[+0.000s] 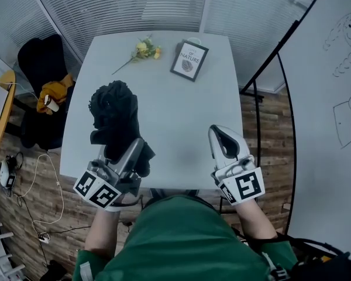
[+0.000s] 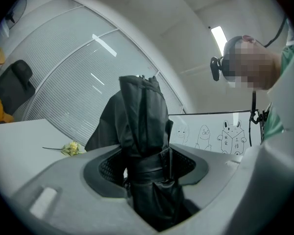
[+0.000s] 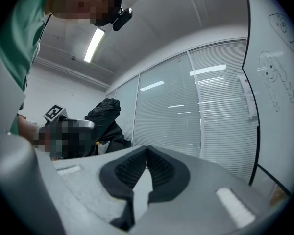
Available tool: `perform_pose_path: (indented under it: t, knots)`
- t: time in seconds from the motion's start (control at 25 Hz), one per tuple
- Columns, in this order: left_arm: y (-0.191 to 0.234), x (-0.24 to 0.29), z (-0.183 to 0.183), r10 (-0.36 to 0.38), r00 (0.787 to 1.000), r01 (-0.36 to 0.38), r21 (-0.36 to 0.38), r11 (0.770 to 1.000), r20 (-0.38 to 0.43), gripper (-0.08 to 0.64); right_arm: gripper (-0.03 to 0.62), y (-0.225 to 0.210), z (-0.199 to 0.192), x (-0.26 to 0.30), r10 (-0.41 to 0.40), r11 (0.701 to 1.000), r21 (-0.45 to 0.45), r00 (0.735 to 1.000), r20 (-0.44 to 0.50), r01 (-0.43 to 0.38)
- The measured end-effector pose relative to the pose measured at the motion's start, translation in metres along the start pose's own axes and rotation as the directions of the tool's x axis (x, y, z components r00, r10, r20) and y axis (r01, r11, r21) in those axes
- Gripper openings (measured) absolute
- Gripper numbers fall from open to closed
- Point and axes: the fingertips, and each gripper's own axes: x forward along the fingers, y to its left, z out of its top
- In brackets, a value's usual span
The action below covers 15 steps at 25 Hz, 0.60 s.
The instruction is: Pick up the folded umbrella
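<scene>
My left gripper [image 1: 127,151] is shut on the folded black umbrella [image 1: 114,117], which it holds above the left part of the white table [image 1: 181,116]. Between the dark pads in the left gripper view, the umbrella [image 2: 142,131] stands upright, clamped at its strapped middle by that gripper [image 2: 146,166]. The right gripper [image 1: 222,140] hovers over the table's near right edge, shut with nothing in it. In the right gripper view its pads [image 3: 146,168] meet at the tips, and the umbrella [image 3: 104,124] shows at the left.
A yellow flower sprig [image 1: 141,50] and a framed card [image 1: 189,60] lie at the table's far side. A black chair with an orange cloth [image 1: 47,92] stands left of the table. A whiteboard [image 1: 333,98] rises on the right. Blinds cover the glass wall behind.
</scene>
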Motion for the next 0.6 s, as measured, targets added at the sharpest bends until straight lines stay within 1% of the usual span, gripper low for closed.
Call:
perform_pose_path:
  t: [0.2, 0.32, 0.44, 0.6]
  knots:
    - [0.0073, -0.0013, -0.0046, 0.034, 0.999, -0.033, -0.046, 0.998, 0.009, 0.262, 0.003, -0.0057, -0.0044, -0.0019, -0.001, 1.000, 0.016, 1.000, -0.002, 0.001]
    - [0.0089, -0.0021, -0.0056, 0.045, 0.999, -0.044, -0.043, 0.998, 0.007, 0.262, 0.003, -0.0092, -0.0051, -0.0041, -0.003, 1.000, 0.016, 1.000, -0.001, 0.003]
    - [0.0066, -0.0019, -0.0047, 0.037, 0.999, -0.037, -0.035, 0.999, 0.004, 0.262, 0.003, -0.0099, -0.0054, -0.0048, -0.005, 1.000, 0.018, 1.000, 0.001, 0.005]
    - [0.0031, -0.0012, -0.0038, 0.019, 1.000, -0.019, -0.054, 0.998, 0.000, 0.262, 0.003, -0.0076, -0.0056, -0.0044, -0.008, 1.000, 0.028, 1.000, -0.001, 0.008]
